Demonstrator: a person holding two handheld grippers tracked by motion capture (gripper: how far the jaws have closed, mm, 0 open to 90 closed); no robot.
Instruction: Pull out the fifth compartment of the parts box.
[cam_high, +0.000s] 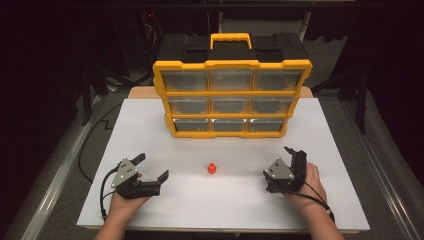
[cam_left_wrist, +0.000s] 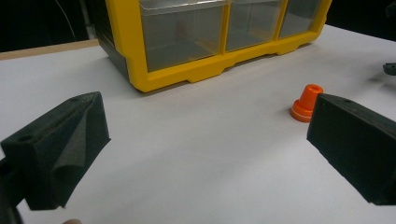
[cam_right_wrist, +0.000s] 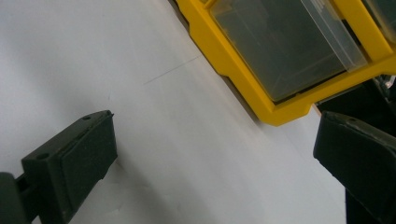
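Left gripper (cam_high: 150, 166) and right gripper (cam_high: 294, 152): jaws wide, empty, flanking orange cap (cam_high: 212, 168) on white table (cam_high: 320, 200) before yellow drawer organizer (cam_high: 230, 95)

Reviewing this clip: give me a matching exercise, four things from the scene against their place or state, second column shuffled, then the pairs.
Things:
1. orange cap
2. drawer organizer
3. left gripper
4. right gripper

Places or states:
A. at the table's far end, drawers shut
B. open, at the near right, aimed toward the organizer
C. alone at mid-table, between the two grippers
D. open, at the near left, jaws toward the cap

Pairs: 1-C, 2-A, 3-D, 4-B
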